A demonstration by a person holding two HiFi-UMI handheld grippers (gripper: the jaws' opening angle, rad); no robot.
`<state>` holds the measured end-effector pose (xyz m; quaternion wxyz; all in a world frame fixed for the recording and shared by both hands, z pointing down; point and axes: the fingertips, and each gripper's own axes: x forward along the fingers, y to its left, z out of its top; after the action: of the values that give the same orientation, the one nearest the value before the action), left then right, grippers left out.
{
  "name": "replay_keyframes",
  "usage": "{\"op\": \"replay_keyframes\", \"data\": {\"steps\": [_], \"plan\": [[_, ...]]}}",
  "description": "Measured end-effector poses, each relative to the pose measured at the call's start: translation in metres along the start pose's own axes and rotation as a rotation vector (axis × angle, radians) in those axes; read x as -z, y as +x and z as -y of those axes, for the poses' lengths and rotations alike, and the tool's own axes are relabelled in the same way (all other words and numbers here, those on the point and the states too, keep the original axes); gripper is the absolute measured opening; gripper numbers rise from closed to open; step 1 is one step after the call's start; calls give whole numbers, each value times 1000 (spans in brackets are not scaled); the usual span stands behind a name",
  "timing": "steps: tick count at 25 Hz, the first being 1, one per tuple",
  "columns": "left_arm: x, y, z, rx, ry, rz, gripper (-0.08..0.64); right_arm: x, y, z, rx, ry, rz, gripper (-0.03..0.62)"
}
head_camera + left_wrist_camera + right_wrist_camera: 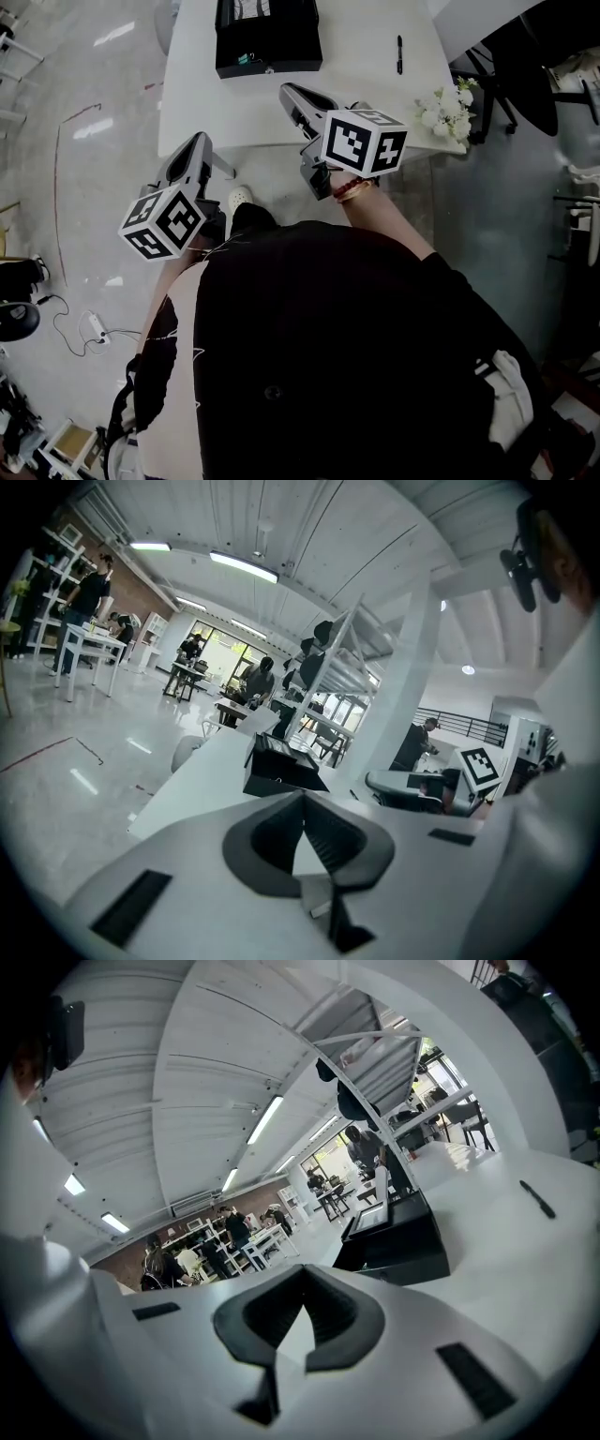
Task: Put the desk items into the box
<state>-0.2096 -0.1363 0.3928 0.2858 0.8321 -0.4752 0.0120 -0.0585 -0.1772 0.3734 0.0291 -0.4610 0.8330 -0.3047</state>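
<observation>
— Polished grey floor (94, 169) all round, with a white table (356, 47) straight ahead of the person. What sits on it?

— Biggest is the black box (281, 66), open on top, at the far side. Something small and teal lies inside it, too small to name.

— And outside the box?

— A bunch of white flowers (448, 108), nearer than the box and well off to its right, by the table's corner. Then a dark pen (399, 54), lying flat to the right of the box and well apart from it.

— The grippers?

— The left gripper (199, 142) hangs nearer than the box and to its left. The right gripper (291, 94) is just on the near side of the box. Both have their jaws clenched together with nothing between them.

— How would the flowers handle?

— Light, soft and easily crushed, I'd judge. Take them low on the stems, not by the blooms, and squeeze gently. The stems are hard to make out from here.

— The pen?

— Light and stiff, but thin and smooth, so likely to roll or slip. Pinch it across the middle of the barrel, jaws square to it, so neither end swings. Either way the jaws must open first.
</observation>
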Motion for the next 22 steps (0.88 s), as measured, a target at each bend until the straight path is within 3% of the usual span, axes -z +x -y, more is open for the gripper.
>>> {"op": "replay_keyframes", "data": {"steps": [12, 22], "plan": [[15, -27, 30, 14, 8, 33, 11, 14, -40, -15, -10, -99, -15, 5], [33, -51, 44, 1, -4, 48, 11, 36, -61, -24, -30, -111, -52, 5]]}}
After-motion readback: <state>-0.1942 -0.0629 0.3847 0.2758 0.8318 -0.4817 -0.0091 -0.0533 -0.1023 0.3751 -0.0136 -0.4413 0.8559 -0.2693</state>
